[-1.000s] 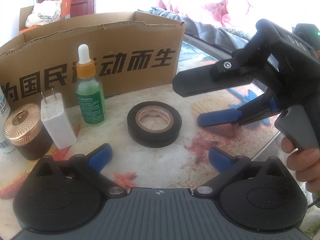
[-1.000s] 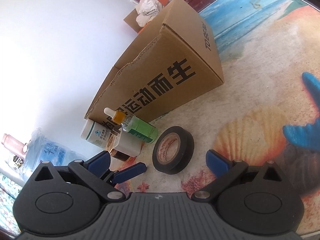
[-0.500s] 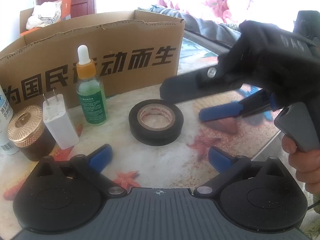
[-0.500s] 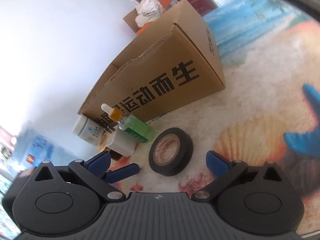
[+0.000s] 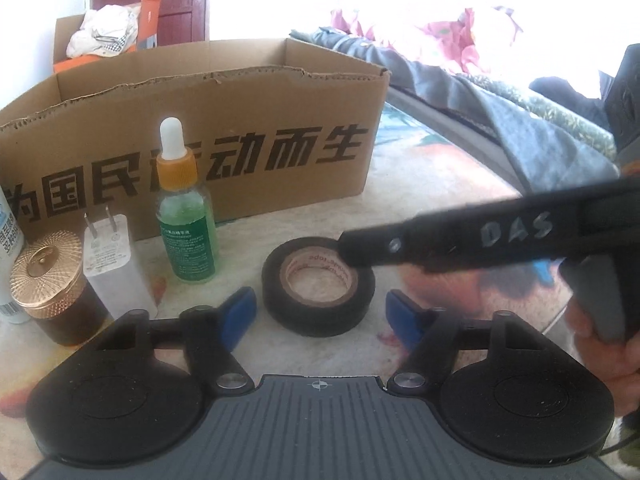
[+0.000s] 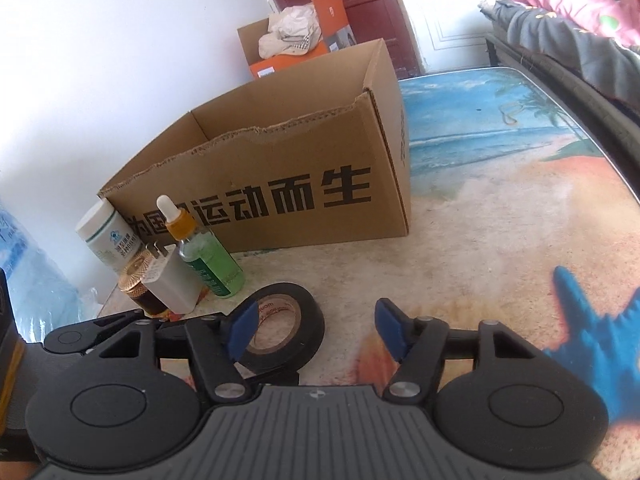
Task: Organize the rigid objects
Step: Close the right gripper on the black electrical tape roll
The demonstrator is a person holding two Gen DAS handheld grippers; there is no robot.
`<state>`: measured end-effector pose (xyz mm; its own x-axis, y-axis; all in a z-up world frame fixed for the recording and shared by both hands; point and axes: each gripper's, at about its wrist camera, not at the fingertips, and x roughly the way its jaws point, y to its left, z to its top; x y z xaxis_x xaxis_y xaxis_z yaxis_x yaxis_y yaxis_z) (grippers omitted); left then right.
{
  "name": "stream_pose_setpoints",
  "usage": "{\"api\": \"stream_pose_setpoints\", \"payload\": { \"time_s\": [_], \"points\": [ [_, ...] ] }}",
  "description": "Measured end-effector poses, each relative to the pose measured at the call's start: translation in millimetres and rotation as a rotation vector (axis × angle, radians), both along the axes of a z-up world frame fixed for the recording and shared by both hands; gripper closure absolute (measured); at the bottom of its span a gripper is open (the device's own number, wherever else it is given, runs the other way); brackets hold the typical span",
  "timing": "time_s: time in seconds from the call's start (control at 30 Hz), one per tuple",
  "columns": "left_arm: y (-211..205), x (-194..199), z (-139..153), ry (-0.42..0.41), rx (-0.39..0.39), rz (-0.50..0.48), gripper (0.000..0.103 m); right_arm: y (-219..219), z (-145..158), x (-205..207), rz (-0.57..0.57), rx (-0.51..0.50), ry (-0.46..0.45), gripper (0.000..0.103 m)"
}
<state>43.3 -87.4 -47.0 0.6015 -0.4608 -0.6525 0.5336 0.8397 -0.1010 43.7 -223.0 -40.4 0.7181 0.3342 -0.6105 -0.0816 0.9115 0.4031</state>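
Just then both sets of jaws had been closing to a half-wide gap, gripping nothing. The left gripper (image 5: pixel 316 312) framed the tape roll (image 5: pixel 319 286) lying flat before the cardboard box (image 5: pixel 256 120); the right gripper (image 6: pixel 310 326) had swung over it, so pickup seemed close. Waiting: one dropper bottle (image 5: pixel 186 216), one charger (image 5: pixel 116 264), one gold-lidded jar (image 5: pixel 50 280), one white bottle (image 6: pixel 108 240).

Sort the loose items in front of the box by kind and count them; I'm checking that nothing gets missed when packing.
Dropper bottle: 1
White bottle: 1
Gold-lidded jar: 1
Plug adapter: 1
Tape roll: 1
Total: 5
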Motion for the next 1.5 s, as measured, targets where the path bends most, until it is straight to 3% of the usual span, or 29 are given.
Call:
{"api": "stream_pose_setpoints", "payload": {
  "time_s": [0.07, 0.13, 0.27, 0.67, 0.8, 1.03, 1.5],
  "points": [
    [-0.7, 0.6, 0.5, -0.004, -0.007, 0.001, 0.036, 1.8, -3.1, 3.1, 0.004, 0.005, 0.013, 0.048],
    [-0.7, 1.2, -0.6, -0.008, -0.008, 0.001, 0.037, 3.2, -6.5, 5.1, 0.005, 0.014, 0.031, 0.063],
    [1.3, 0.7, -1.0, -0.008, -0.01, -0.005, 0.041, 6.8, -7.6, 2.9, 0.018, 0.0, 0.033, 0.074],
    [10.0, -23.6, 4.7, 0.038, -0.031, -0.083, 0.042, 12.6, -2.3, -21.2, 0.08, -0.042, 0.055, 0.076],
    [7.2, -27.8, 6.8, -0.011, -0.001, -0.09, 0.039, 14.1, 1.9, -24.8, 0.07, -0.087, 0.033, 0.076],
    [-6.2, -18.2, -0.8, -0.009, 0.055, -0.111, 0.038, 16.6, 1.8, -17.5, 0.088, -0.098, 0.023, 0.076],
    [-12.4, -18.1, -5.9, -0.041, 0.07, -0.101, 0.037, 22.2, -5.5, -13.6, 0.109, -0.144, 0.009, 0.081]
  ]
}}
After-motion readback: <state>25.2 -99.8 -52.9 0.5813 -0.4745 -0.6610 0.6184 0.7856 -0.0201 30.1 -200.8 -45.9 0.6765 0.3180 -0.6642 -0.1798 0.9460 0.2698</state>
